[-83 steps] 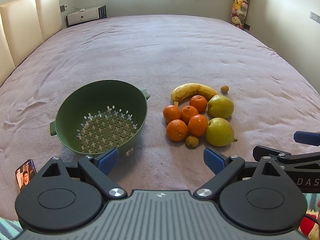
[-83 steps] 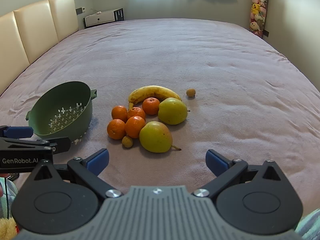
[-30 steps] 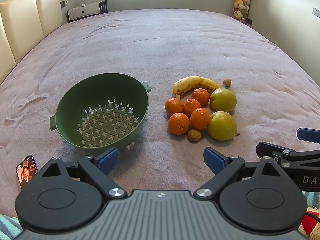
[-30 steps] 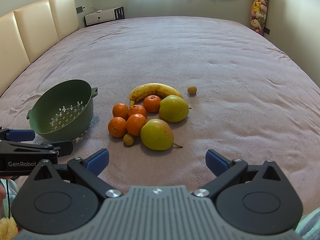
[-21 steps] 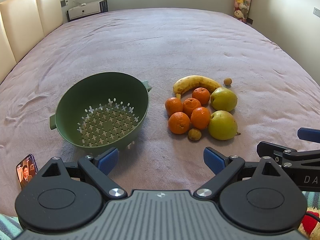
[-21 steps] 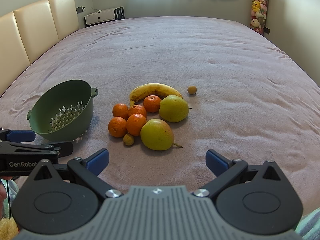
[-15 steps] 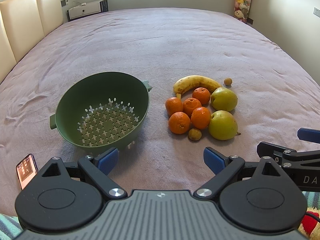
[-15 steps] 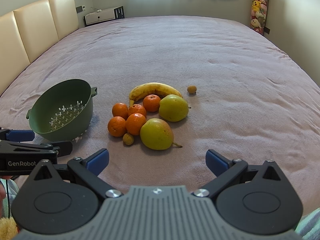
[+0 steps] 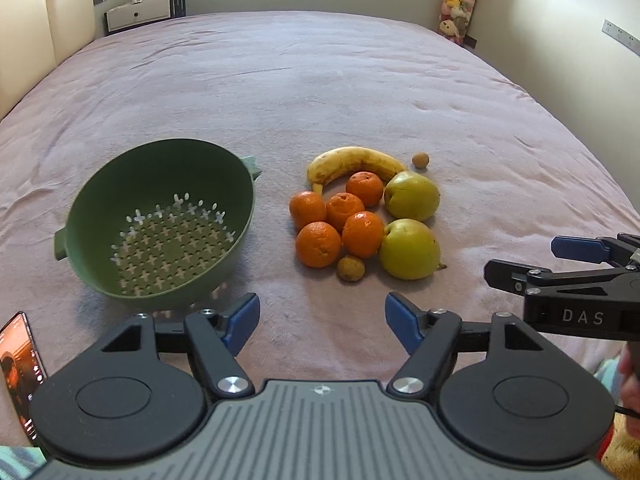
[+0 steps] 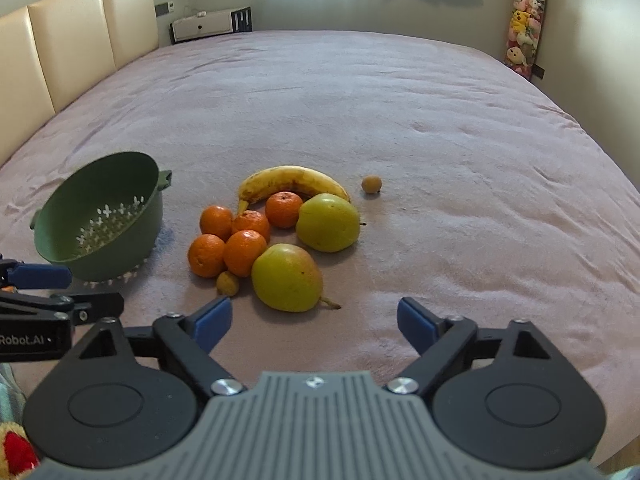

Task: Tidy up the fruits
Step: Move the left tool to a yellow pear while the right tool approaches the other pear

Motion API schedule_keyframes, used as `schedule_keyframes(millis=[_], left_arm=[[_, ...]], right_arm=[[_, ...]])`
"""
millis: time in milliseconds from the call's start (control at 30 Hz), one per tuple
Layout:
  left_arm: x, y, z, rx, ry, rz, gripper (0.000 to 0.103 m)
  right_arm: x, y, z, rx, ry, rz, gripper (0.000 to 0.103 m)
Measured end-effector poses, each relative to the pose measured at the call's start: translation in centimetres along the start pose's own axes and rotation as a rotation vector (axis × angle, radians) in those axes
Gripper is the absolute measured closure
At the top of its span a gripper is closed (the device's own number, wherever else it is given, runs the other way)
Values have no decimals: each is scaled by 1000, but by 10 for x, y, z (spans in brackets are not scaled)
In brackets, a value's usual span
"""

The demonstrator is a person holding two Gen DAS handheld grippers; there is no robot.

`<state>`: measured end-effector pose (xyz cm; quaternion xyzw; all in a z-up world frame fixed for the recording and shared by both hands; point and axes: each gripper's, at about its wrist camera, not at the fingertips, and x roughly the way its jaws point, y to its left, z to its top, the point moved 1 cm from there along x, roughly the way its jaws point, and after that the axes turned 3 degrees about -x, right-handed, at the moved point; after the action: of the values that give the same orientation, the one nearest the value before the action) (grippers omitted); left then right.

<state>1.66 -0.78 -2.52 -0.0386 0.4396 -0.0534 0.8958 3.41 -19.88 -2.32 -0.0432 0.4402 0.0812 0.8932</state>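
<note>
On the bed, my green colander (image 9: pixel 160 216) lies tilted, its empty holed bottom facing me. Right of it, apart, sits the fruit cluster: a banana (image 9: pixel 356 162) curving behind five oranges (image 9: pixel 318 243), two yellow-green pears (image 9: pixel 408 248) on the right, a small brown fruit (image 9: pixel 350 268) in front, another (image 9: pixel 420 159) beside the banana's tip.

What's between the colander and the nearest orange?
Nothing: only bare bedspread separates the colander from the nearest orange. The left wrist view shows the gap best; the right wrist view agrees.
</note>
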Motion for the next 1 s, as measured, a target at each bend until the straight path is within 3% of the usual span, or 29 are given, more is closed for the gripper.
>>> schedule_keyframes(millis=[133,367,600,767,1000], left_arm=[[9,-5,6,-6,13,-23,25],[23,-18,25,-68,30,-46,25],[47,-28,37,-184,78,-83,25],[68,-34,38,-253,109,-117,25],[97,-40,44,-369,157,-158,25]], right_arm=[[4,-7,13,-100,19,8,30],[19,-16,40,-352,10,49,33],[55,-44,61,-358,57,132,42],[78,-48,70,-411,83,235,42],[114,-57,74,-488,104,275,46]])
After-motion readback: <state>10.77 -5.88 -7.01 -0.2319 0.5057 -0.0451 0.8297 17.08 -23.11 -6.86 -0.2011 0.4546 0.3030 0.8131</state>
